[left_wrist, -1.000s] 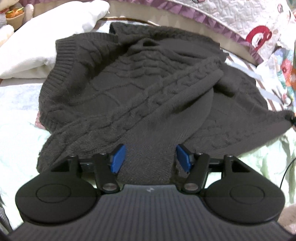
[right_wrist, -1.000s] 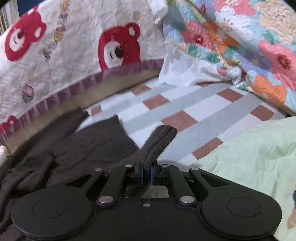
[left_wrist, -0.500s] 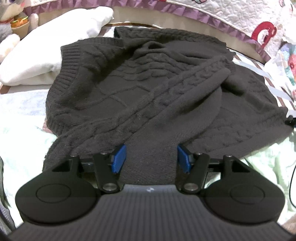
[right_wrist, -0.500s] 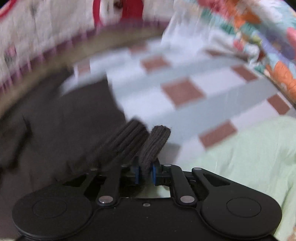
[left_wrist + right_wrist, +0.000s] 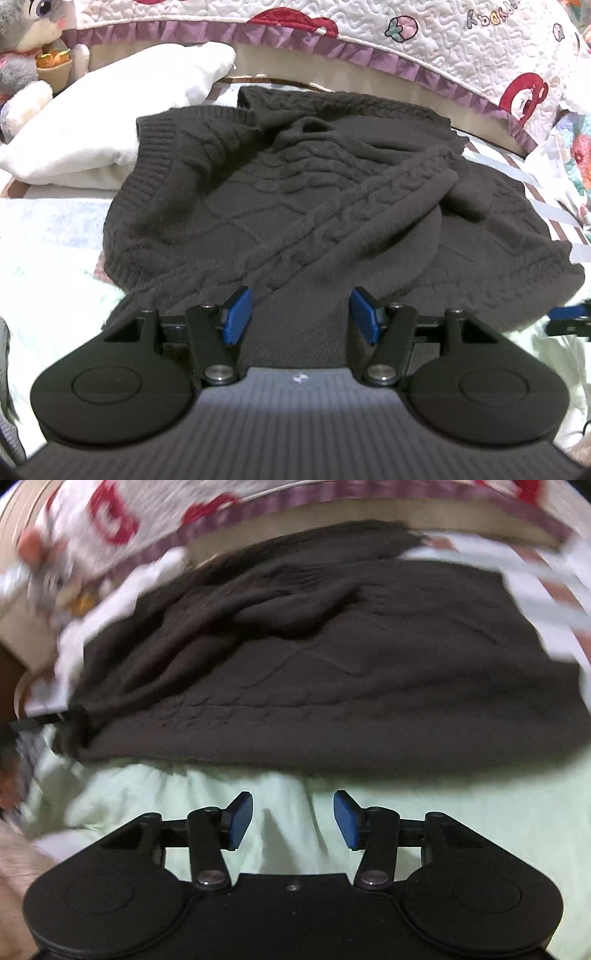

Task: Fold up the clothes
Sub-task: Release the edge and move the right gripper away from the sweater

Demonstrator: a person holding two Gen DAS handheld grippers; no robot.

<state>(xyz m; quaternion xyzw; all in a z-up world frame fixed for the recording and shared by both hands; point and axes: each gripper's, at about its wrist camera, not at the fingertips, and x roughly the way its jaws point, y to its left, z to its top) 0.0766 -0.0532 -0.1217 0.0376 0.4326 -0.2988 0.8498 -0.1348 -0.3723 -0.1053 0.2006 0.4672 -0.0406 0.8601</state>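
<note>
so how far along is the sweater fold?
Early. One sleeve already lies across the dark cable-knit sweater. The left gripper straddles its cuff, pads apart. The right gripper is opening with nothing between its pads, over the pale green sheet. The body is rumpled; folding in half remains.

Dark sweater covers the bed's middle; white pillow crowds its left; pale green bedding in front lies bare.
</note>
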